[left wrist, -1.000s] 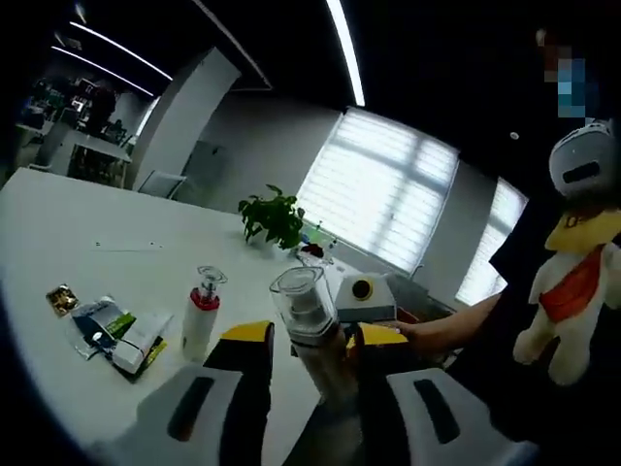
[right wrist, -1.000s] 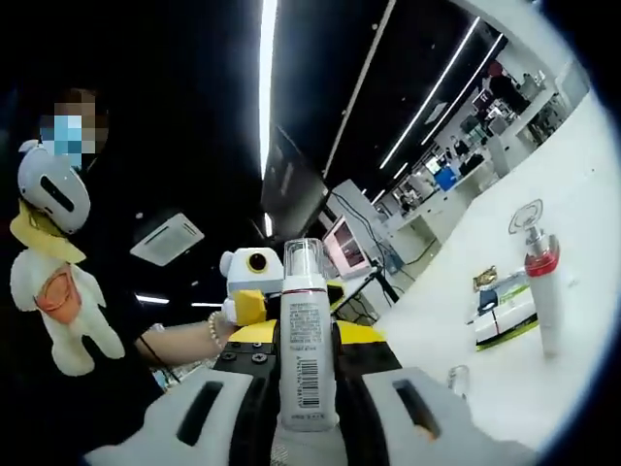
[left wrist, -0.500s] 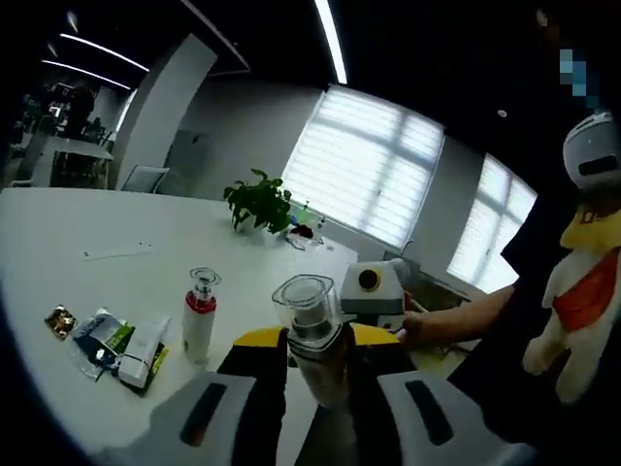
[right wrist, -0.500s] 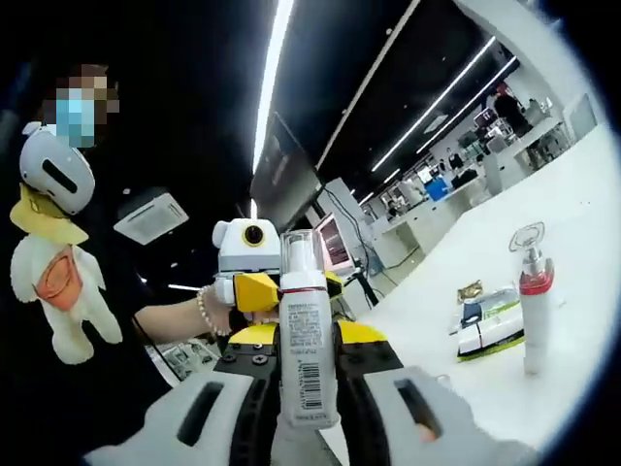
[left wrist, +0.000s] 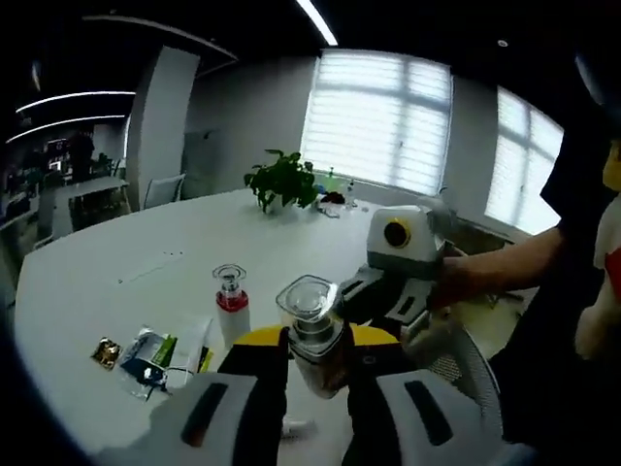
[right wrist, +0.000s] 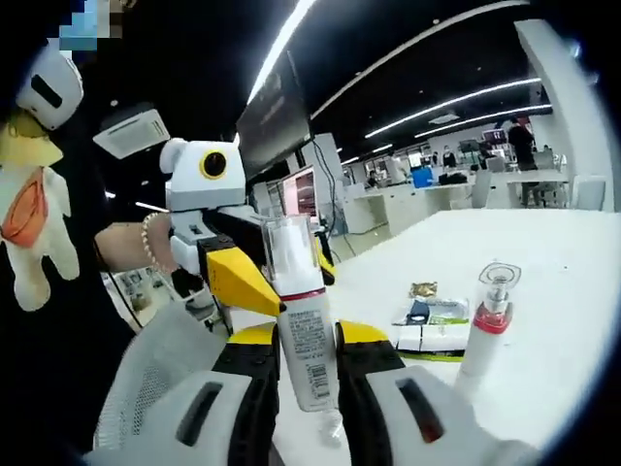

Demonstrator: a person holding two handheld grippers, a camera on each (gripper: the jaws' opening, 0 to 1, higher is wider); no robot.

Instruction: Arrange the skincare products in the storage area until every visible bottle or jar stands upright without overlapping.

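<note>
Bottle (right wrist: 303, 330) sits pinched tight between both grippers (left wrist: 309, 364) (right wrist: 297, 374), near a red-necked bottle (left wrist: 231, 303) on the table (left wrist: 107, 291).

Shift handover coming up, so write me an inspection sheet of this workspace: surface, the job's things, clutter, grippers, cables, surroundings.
Surface: white table, mostly bare.
Job's things: one clear-capped bottle held above the table by both grippers; one red-collared bottle standing upright on the table.
Clutter: flat packets and a small gold sachet lying beside the standing bottle.
Grippers: left gripper shut on the held bottle near its cap; right gripper shut on its labelled body.
Cables: nothing seen.
Surroundings: potted plant at the table's far end, blinds over windows, office desks beyond, a plush toy on the person.
</note>
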